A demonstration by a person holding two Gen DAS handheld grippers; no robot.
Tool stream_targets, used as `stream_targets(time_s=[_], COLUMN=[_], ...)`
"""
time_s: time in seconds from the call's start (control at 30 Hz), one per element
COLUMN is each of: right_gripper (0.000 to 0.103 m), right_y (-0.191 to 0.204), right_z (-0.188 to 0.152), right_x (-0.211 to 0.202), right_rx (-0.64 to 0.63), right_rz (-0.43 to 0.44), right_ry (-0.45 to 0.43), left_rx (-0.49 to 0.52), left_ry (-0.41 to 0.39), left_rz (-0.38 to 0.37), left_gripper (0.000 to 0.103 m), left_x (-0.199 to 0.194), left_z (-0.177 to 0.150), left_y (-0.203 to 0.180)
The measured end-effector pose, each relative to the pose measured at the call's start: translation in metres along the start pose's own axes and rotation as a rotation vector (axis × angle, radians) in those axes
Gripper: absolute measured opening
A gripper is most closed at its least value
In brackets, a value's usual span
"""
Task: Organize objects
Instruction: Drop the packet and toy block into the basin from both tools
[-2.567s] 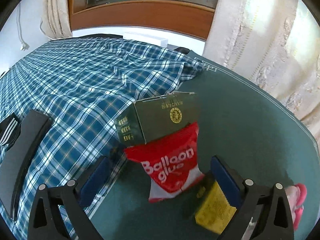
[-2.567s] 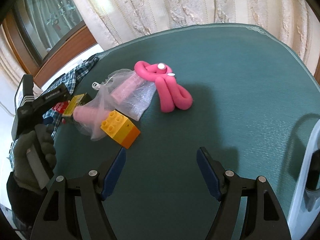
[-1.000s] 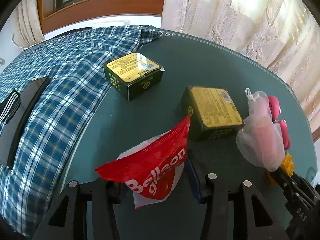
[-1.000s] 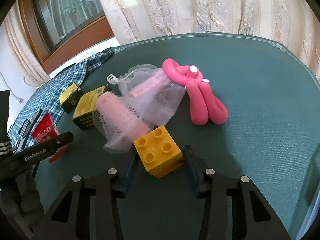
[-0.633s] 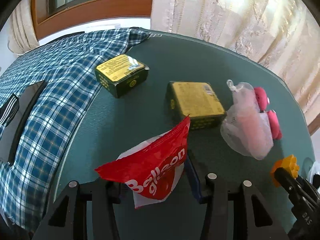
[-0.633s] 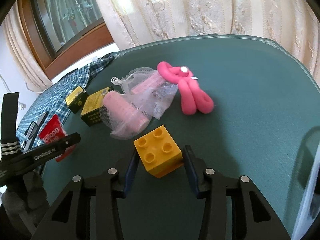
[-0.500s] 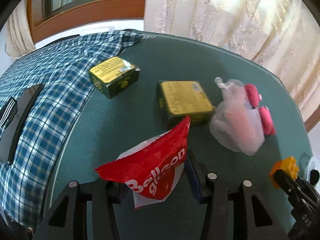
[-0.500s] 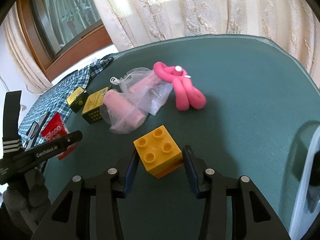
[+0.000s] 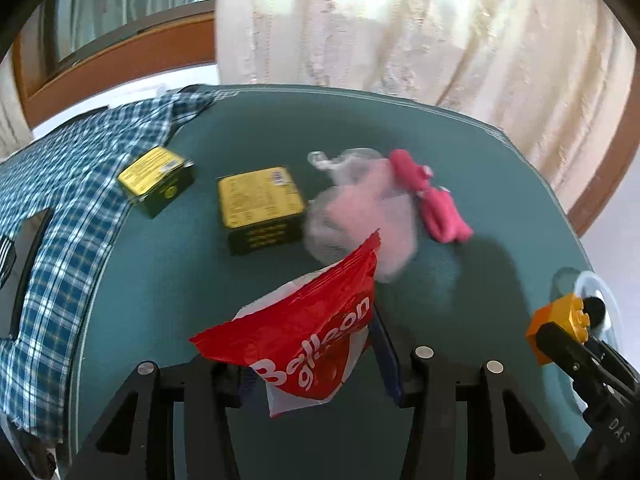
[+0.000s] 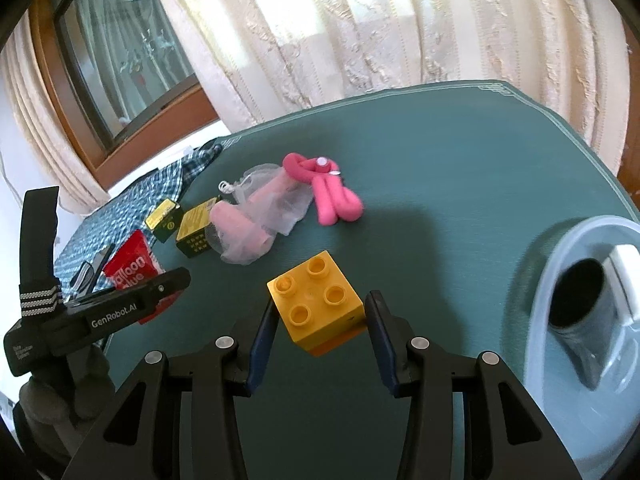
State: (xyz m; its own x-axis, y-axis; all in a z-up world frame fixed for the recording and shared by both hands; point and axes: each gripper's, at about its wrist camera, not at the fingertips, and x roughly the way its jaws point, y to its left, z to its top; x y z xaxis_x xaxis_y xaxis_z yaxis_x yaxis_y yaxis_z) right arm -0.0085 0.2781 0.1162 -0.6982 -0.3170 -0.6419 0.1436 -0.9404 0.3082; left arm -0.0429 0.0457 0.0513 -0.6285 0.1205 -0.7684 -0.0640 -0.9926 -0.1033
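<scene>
My left gripper (image 9: pixel 308 356) is shut on a red "Balloon glue" packet (image 9: pixel 304 340) and holds it above the green table (image 9: pixel 168 280). My right gripper (image 10: pixel 318 320) is shut on a yellow and orange toy brick (image 10: pixel 316 308), lifted off the table. The brick also shows at the right of the left wrist view (image 9: pixel 560 320). A translucent bin (image 10: pixel 592 320) with a dark cup inside stands at the right. The packet also shows in the right wrist view (image 10: pixel 130 268).
Two dark green boxes with yellow tops (image 9: pixel 260 204) (image 9: pixel 158 174), a mesh bag of pink rollers (image 9: pixel 360 212) and a pink foam twist (image 9: pixel 436 204) lie on the table. A blue plaid cloth (image 9: pixel 60 220) covers the left side. Curtains hang behind.
Both grippers have closed on their objects, lifted them and swung right. The translucent bin has come into the right wrist view.
</scene>
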Motion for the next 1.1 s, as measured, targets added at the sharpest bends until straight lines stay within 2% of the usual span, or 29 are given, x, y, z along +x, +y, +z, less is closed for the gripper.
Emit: stream_targets(time_s=[0.3, 0.53, 0.83, 1.1], right_gripper=[0.046, 0.046, 0.046, 0.046], right_y=[-0.037, -0.087, -0.157, -0.183], right_z=[-0.003, -0.011, -0.026, -0.032], right_x=[-0.047, -0.089, -0.124, -0.128], right_rx=[0.052, 0.13, 0.275, 0.316], right_rz=[-0.048, -0.155, -0.304, -0.353], right_ry=[-0.083, -0.143, -0.186, -0.176], left_rx=[0.121, 0.223, 0.399, 0.519], left_ry=[-0.006, 0.015, 0.038, 0.057], left_rz=[-0.073, -0.166, -0.331, -0.477], left_gripper=[0.052, 0.052, 0.052, 0.052], left_x=[-0.01, -0.011, -0.022, -0.031], left_z=[-0.003, -0.009, -0.027, -0.044], left_y=[-0.061, -0.115, -0.187, -0.241])
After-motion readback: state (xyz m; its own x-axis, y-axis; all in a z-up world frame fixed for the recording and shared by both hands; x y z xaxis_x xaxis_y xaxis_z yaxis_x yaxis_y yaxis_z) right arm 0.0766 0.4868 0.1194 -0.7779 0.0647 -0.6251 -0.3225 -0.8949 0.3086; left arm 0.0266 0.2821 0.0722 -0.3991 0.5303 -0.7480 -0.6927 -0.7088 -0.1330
